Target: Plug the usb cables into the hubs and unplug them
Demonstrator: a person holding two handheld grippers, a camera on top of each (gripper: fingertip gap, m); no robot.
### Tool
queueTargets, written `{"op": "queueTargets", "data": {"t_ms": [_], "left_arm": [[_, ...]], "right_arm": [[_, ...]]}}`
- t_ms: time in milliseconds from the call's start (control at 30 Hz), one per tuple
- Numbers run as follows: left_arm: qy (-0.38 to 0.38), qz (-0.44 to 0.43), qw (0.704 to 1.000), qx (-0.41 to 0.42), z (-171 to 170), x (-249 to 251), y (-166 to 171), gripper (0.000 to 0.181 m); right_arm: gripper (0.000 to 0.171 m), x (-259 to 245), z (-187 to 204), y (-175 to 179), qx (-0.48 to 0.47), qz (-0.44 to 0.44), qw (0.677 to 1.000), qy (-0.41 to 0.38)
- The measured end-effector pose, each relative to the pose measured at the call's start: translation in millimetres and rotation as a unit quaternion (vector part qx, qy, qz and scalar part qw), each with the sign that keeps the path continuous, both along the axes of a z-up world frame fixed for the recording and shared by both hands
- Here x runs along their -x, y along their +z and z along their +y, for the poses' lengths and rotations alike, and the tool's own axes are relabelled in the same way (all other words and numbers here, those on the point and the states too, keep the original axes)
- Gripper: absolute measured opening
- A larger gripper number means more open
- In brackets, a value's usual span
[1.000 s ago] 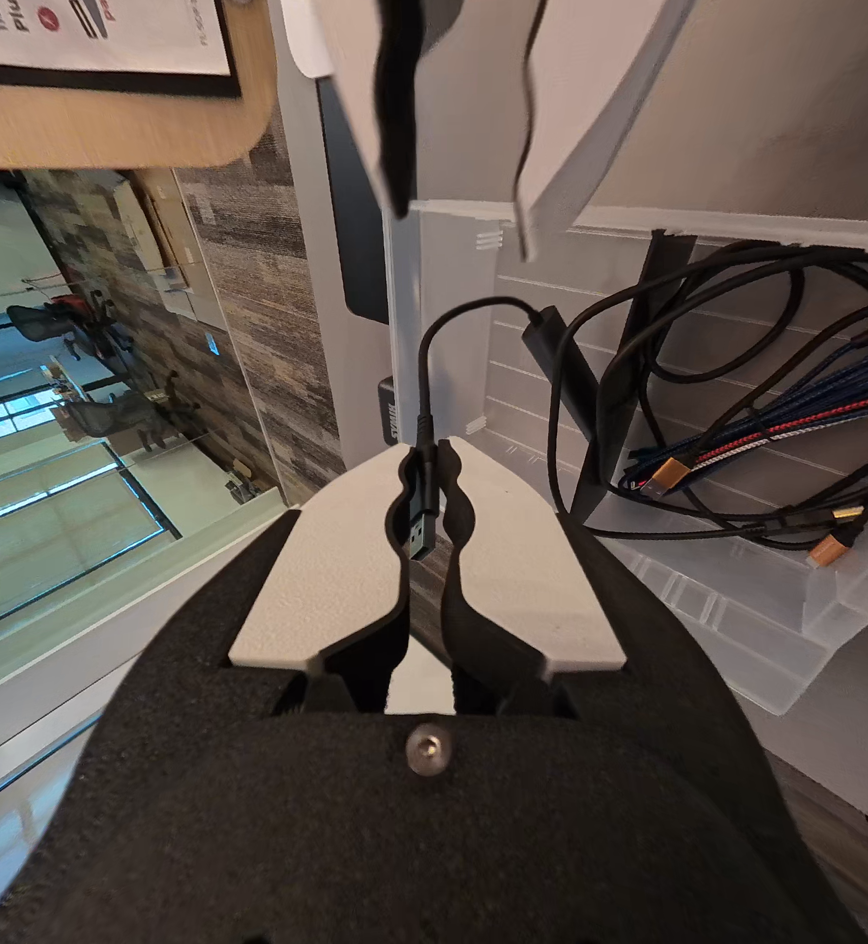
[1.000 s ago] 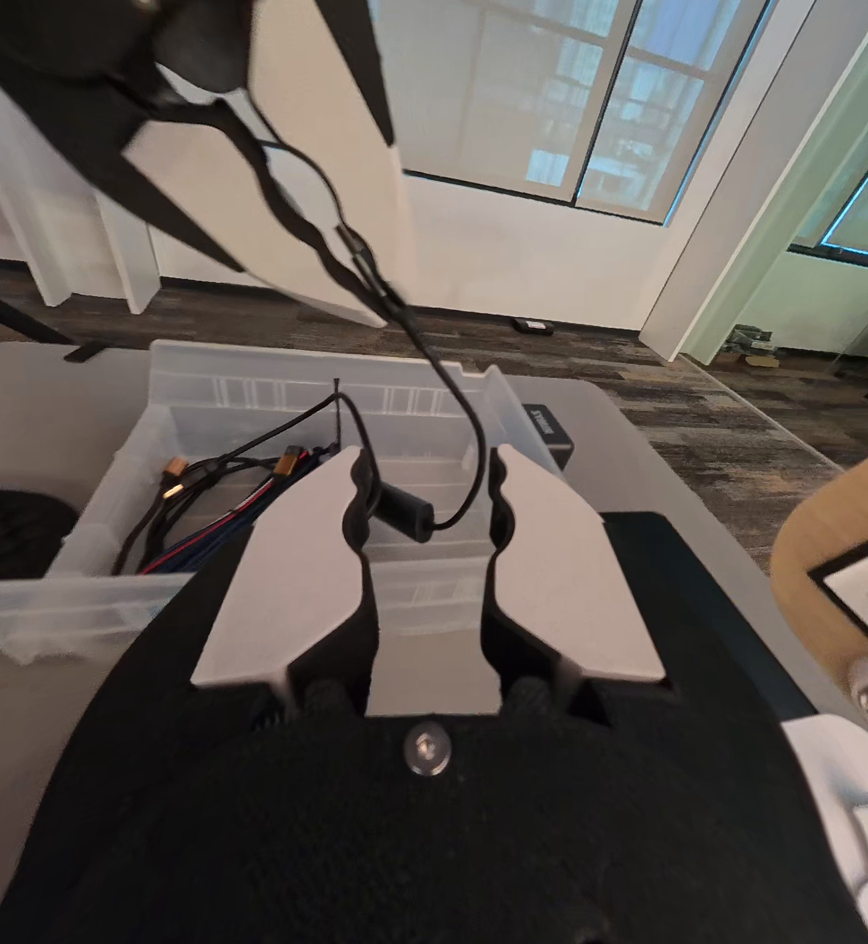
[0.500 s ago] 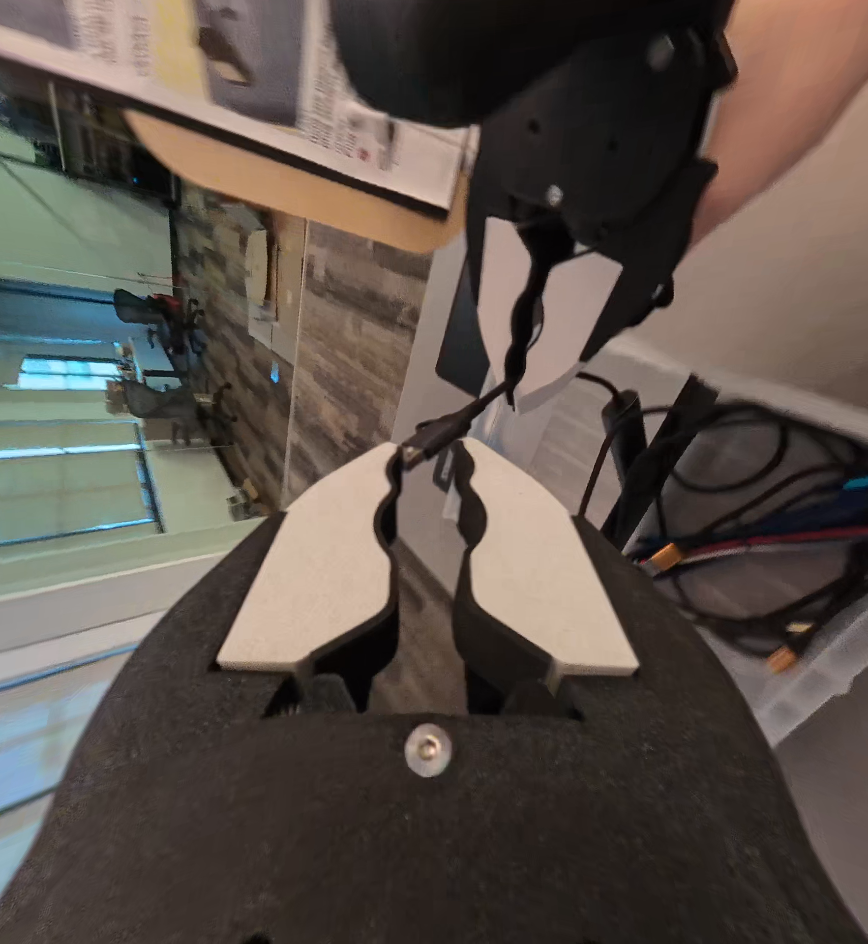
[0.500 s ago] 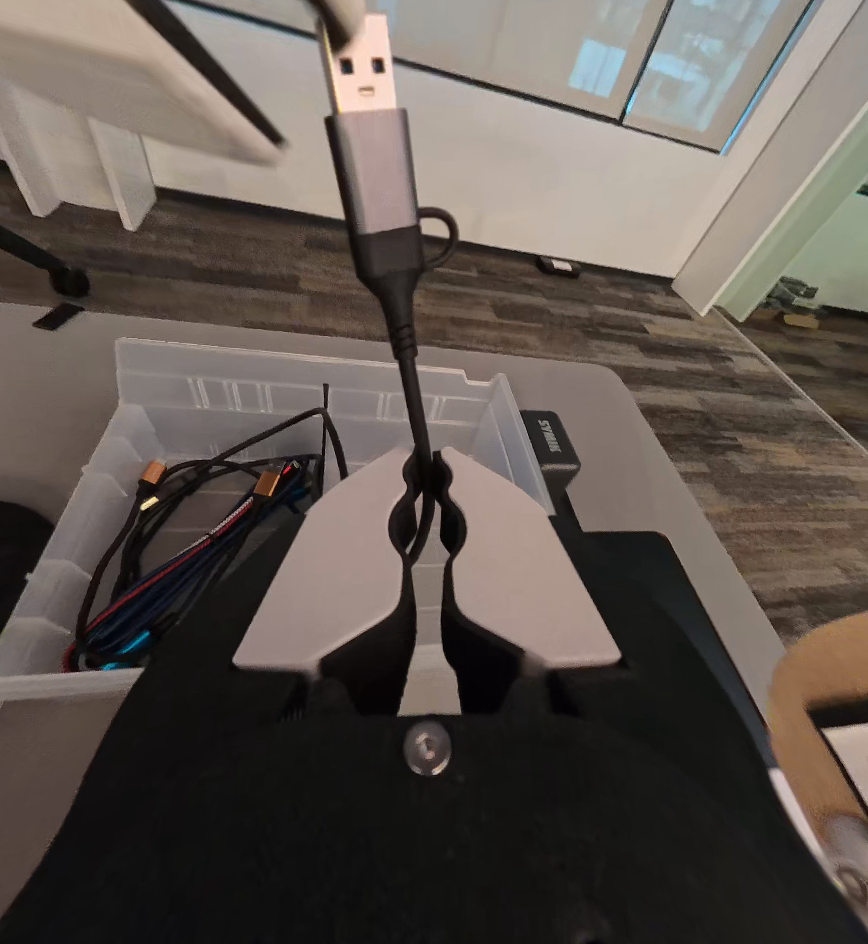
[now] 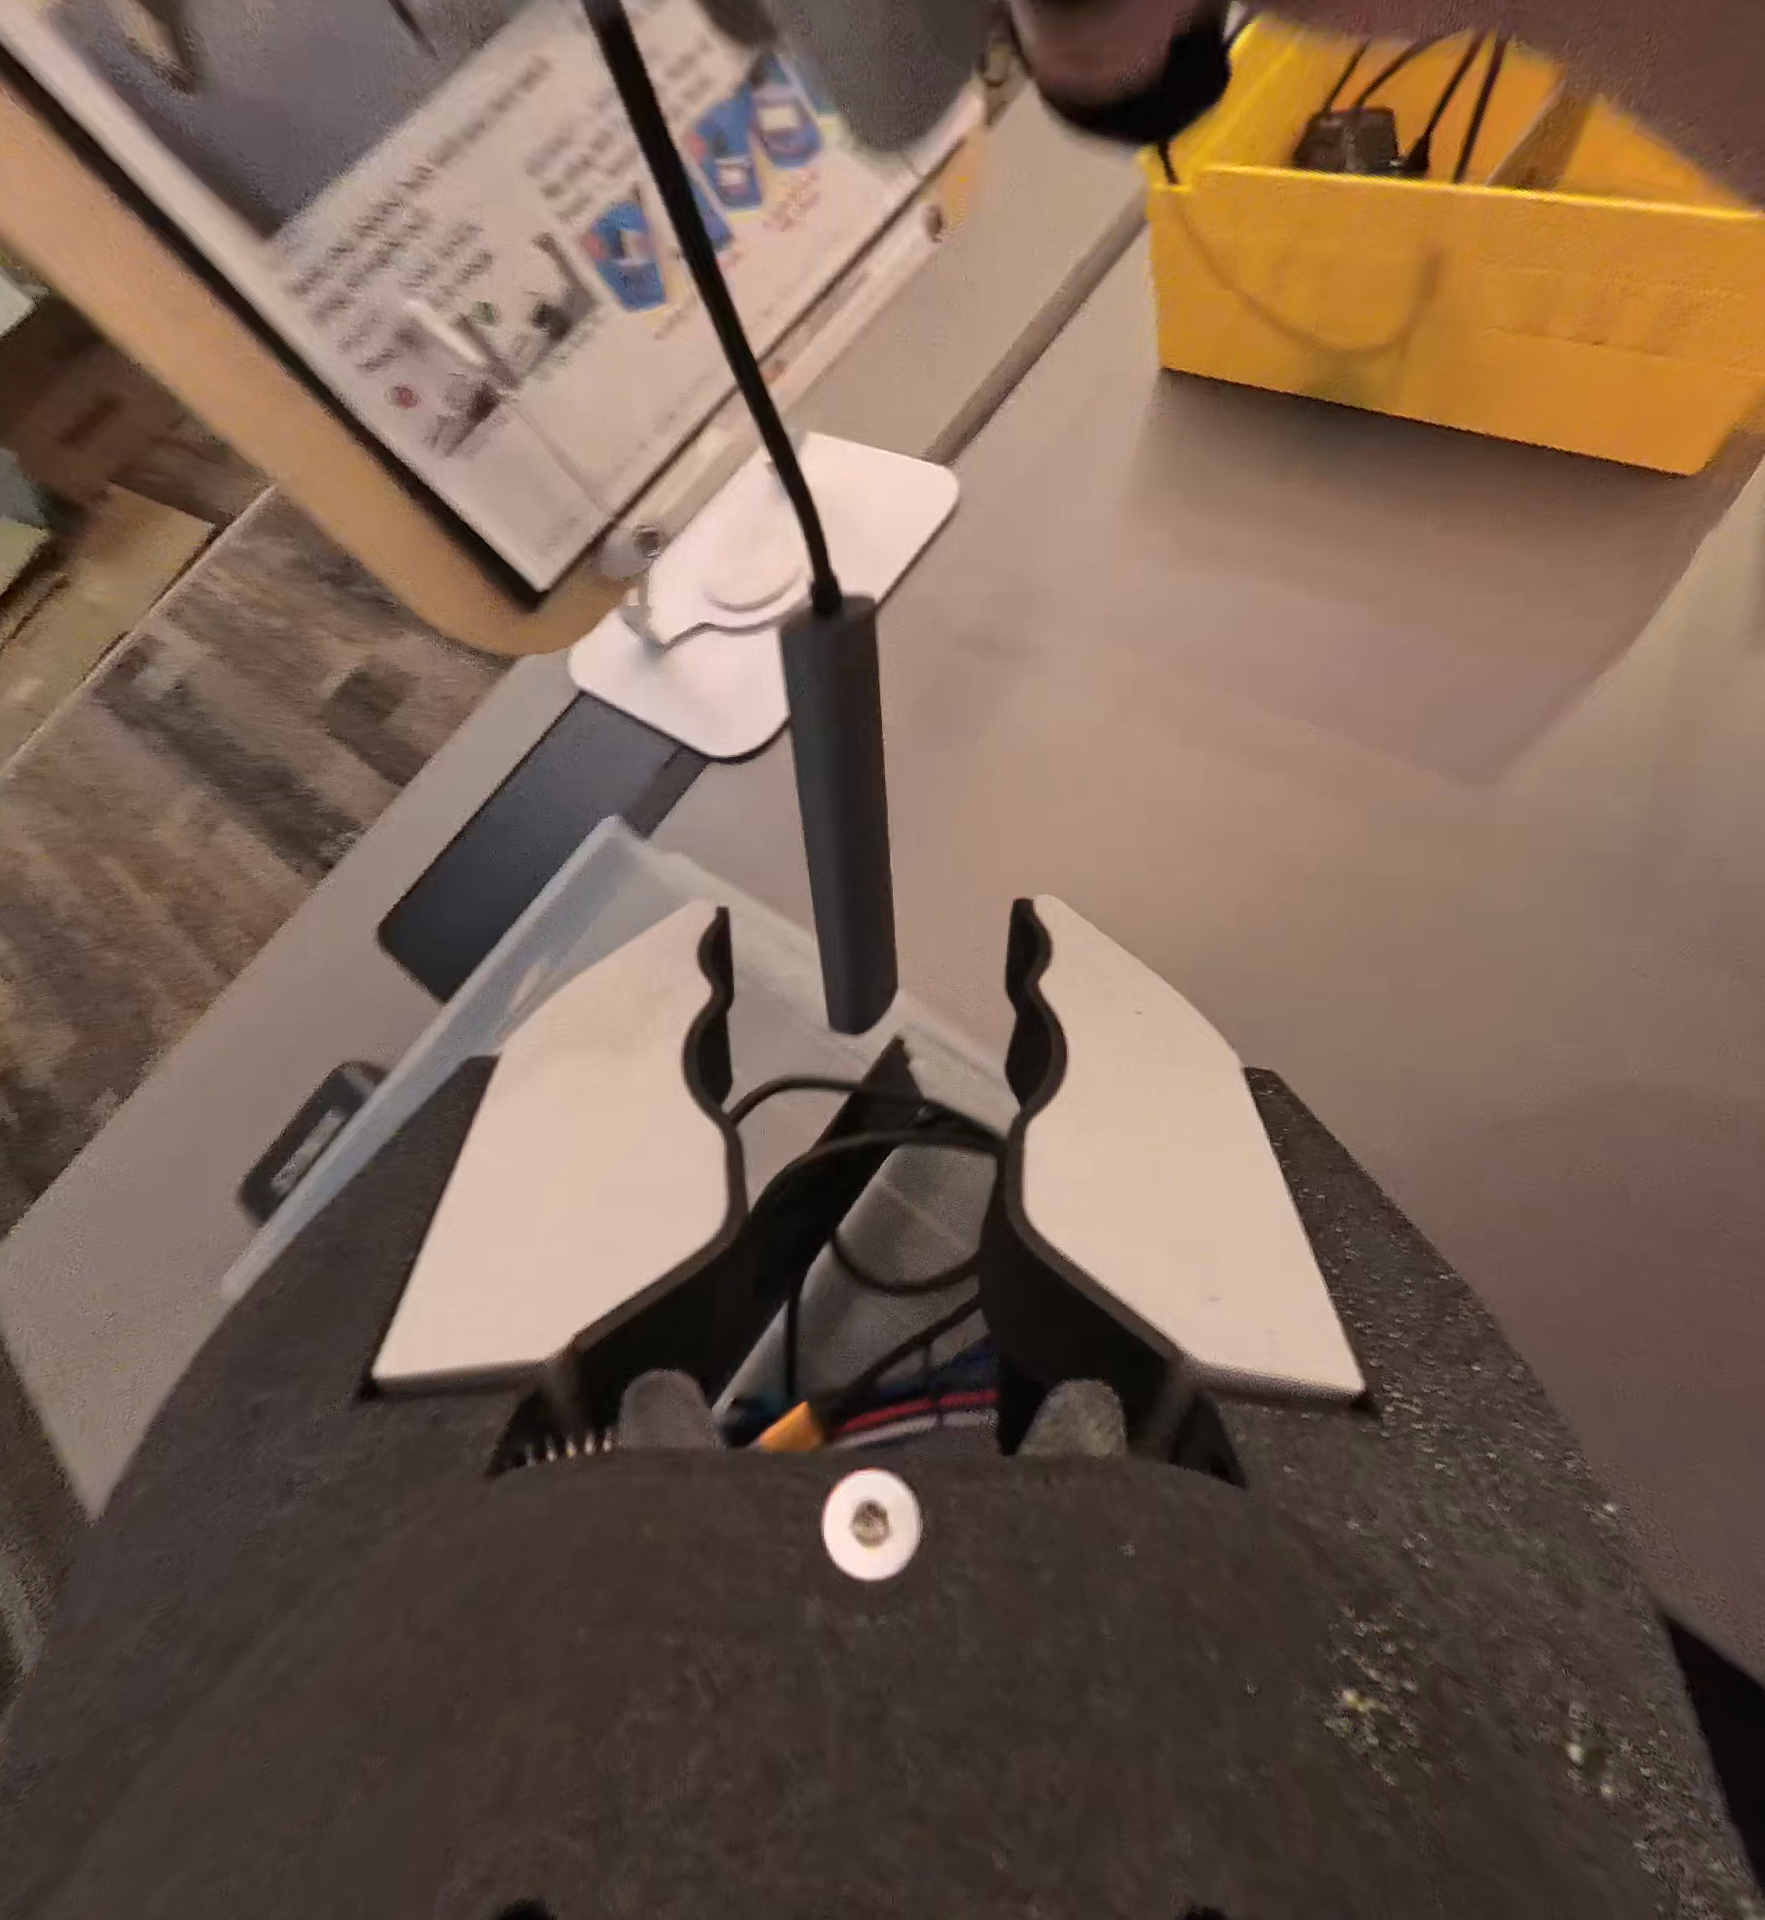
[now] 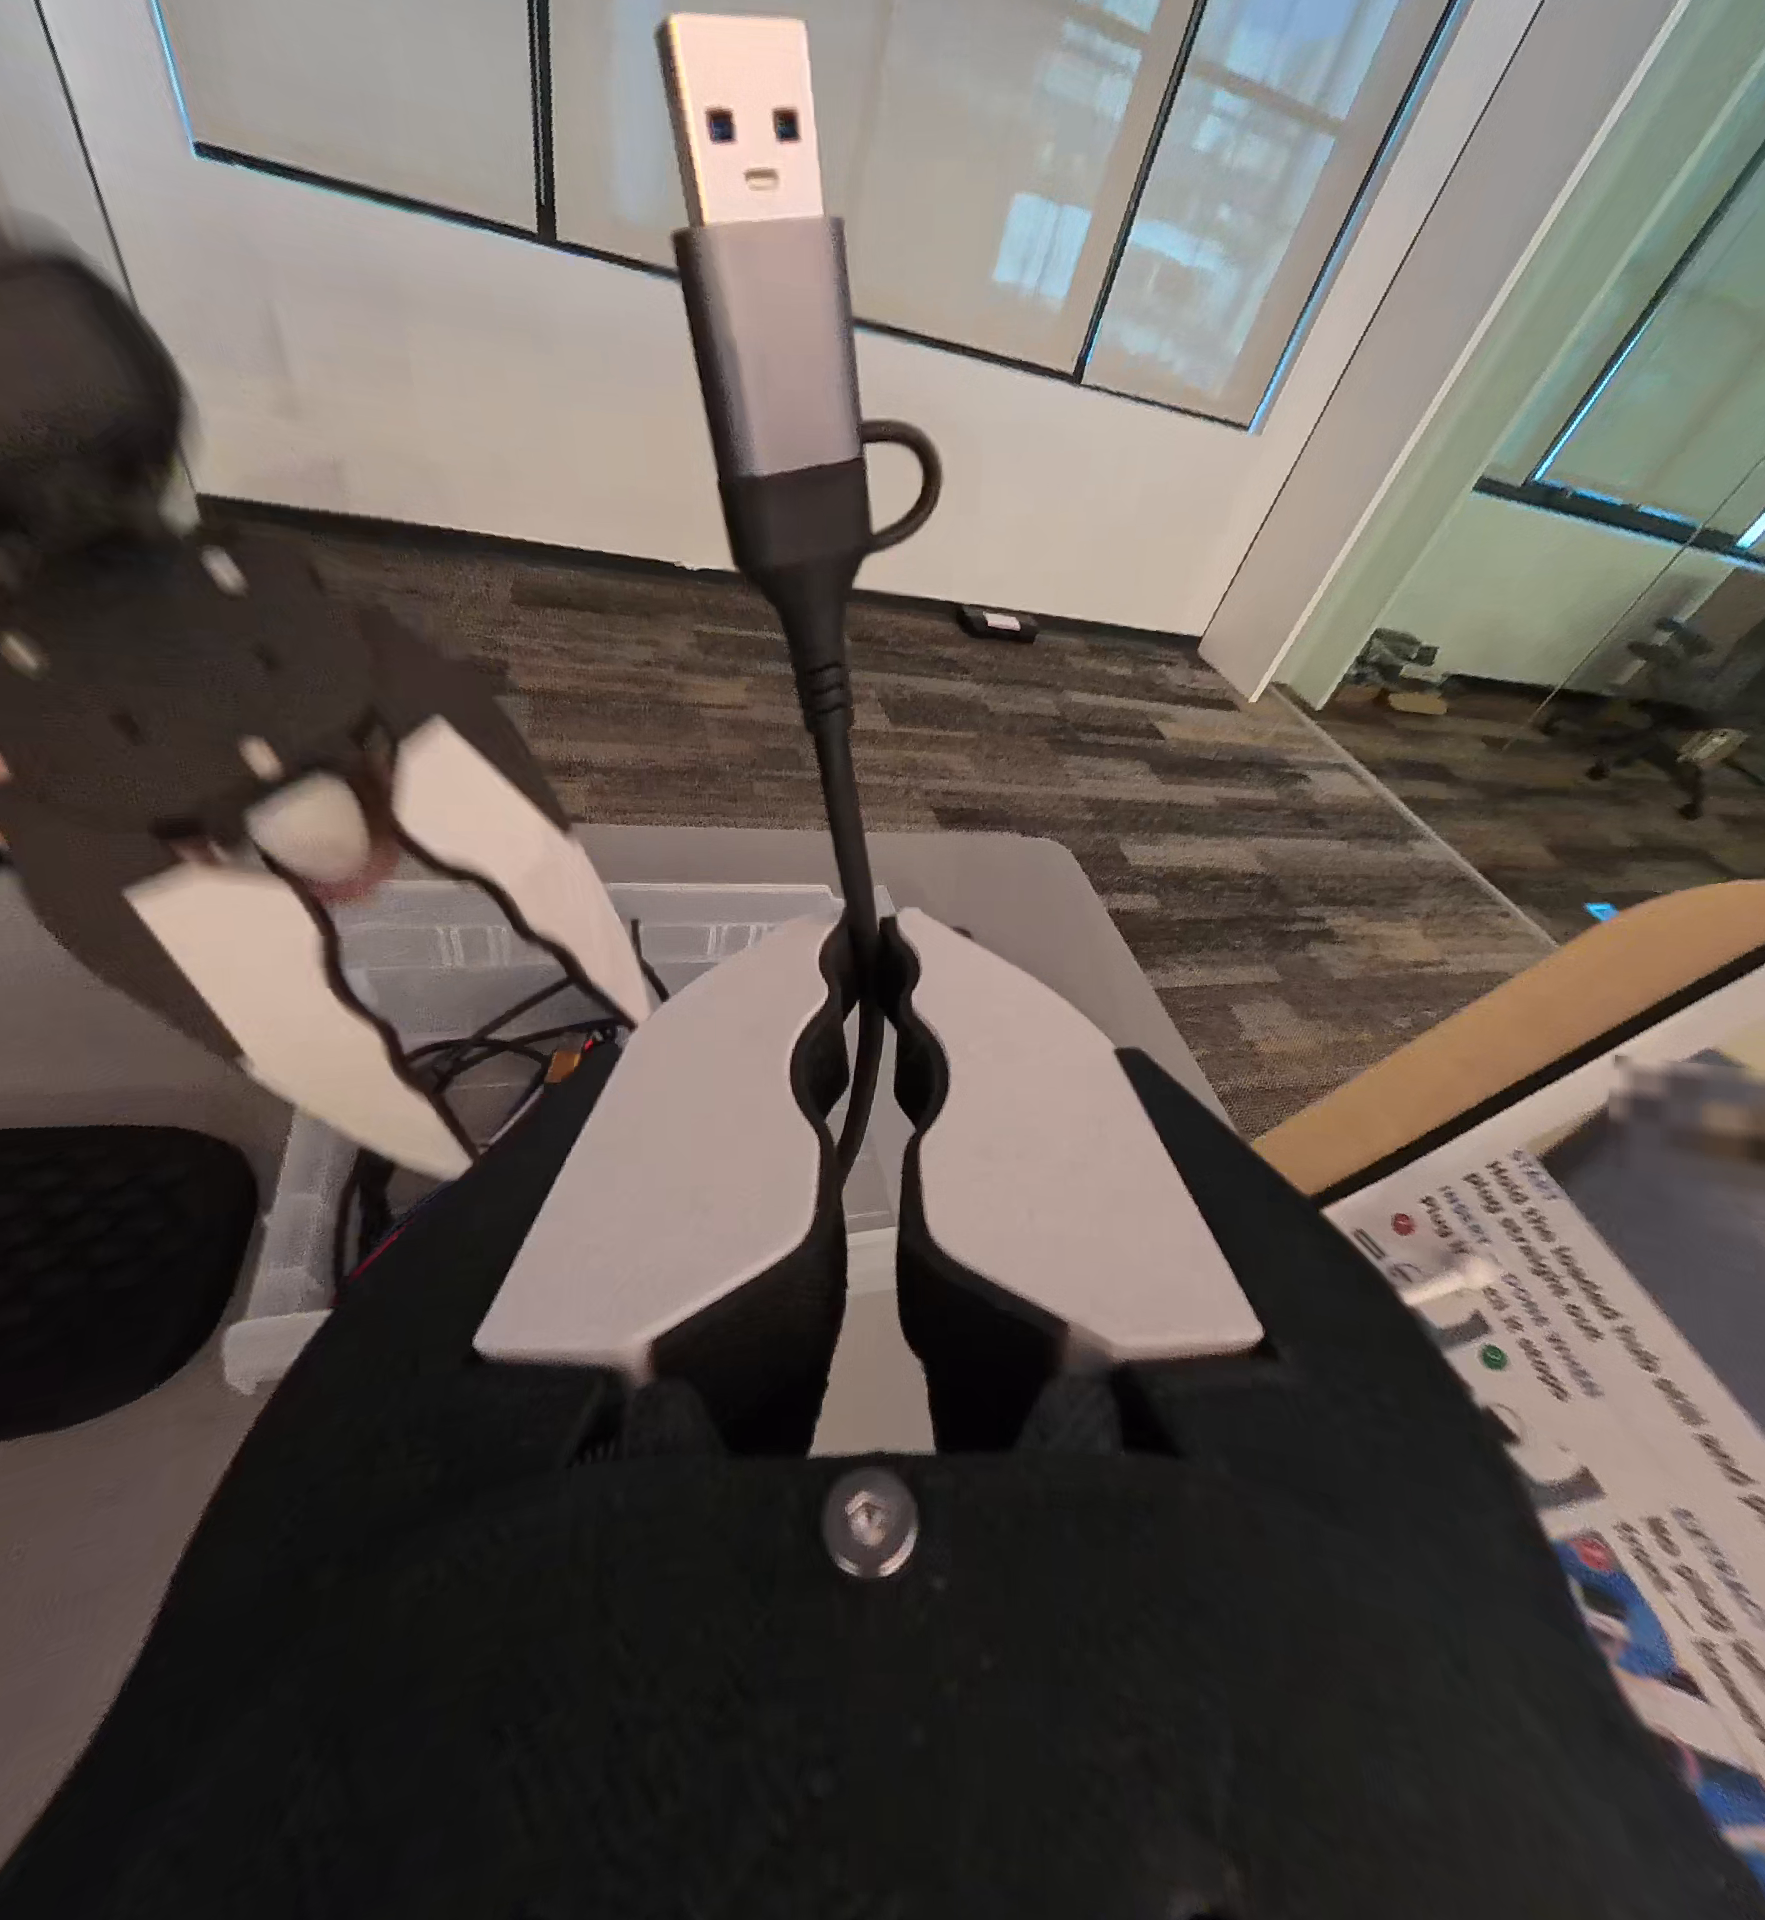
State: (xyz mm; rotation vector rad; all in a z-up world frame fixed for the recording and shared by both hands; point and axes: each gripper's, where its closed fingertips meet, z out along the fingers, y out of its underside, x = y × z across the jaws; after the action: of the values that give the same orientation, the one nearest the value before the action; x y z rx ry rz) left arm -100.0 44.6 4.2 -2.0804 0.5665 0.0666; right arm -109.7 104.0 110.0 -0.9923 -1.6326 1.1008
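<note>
**A:** Since 1 second ago your left gripper (image 5: 865,971) has let go of the plug it held and swung round; its fingers now stand wide apart with nothing between them. Your right gripper (image 6: 865,940), which was spread around a loose loop then, is now clamped on the black cable (image 6: 850,790).

**B:** Where does the cable end?

**A:** You hold it just below the strain relief, so the grey USB plug (image 6: 753,229) stands upright above your right fingertips, its metal end pointing up toward the windows.

**B:** And the hub?

**A:** You see the dark hub (image 5: 842,821) hanging from its own cable (image 5: 722,301) in the left wrist view, nearly vertical, its lower end just above and between your left fingers (image 5: 587,1174) without touching them. Below lies the clear bin (image 5: 535,997) with a tangle of cables (image 5: 857,1164) inside.

**B:** Anything else on the table?

**A:** 1 yellow box (image 5: 1460,301) sits at the far right of the grey table (image 5: 1325,831), and a printed sheet (image 5: 566,249) on a wooden board lies to the left. Both views are blurred at their edges.
</note>
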Motion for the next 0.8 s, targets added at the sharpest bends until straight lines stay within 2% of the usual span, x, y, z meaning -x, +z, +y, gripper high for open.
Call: {"op": "queueTargets", "data": {"t_ms": [67,167,200,233,333,433,567,700,800], "left_arm": [[0.001,0.017,1.0,-0.011,18,-15,-14,0.056],[-0.04,0.005,0.999,0.002,33,-49,-32,0.059],[-0.062,-0.013,0.998,0.006,35,-64,-34,0.048],[-0.089,-0.033,0.996,0.006,35,-79,-35,0.019],[-0.098,-0.046,0.994,-0.005,41,-102,-34,0.017],[-0.048,-0.015,0.999,-0.003,47,-99,-41,0.014],[-0.009,0.009,0.996,0.093,38,-99,-77,0.014],[-0.023,-0.059,0.979,0.192,25,-127,-110,0.015],[0.0,-0.078,0.97,0.23,19,-132,-124,0.015]], "right_arm": [[0.004,-17,-2,17,-0.004,0.007,1.0,-0.001],[0.003,-46,-6,41,-0.018,0.016,1.0,-0.002],[0.003,-57,-7,47,-0.025,0.018,1.0,-0.002],[0.003,-67,-7,52,-0.032,0.019,0.999,-0.002],[0.004,-99,0,48,-0.054,0.003,0.998,-0.019],[0.004,-133,21,24,-0.024,-0.018,0.998,-0.054],[0.006,-169,54,-42,0.018,-0.093,0.989,-0.111],[0.03,-187,79,-98,0.022,-0.129,0.975,-0.179],[0.046,-199,87,-118,0.04,-0.142,0.968,-0.204]]}}
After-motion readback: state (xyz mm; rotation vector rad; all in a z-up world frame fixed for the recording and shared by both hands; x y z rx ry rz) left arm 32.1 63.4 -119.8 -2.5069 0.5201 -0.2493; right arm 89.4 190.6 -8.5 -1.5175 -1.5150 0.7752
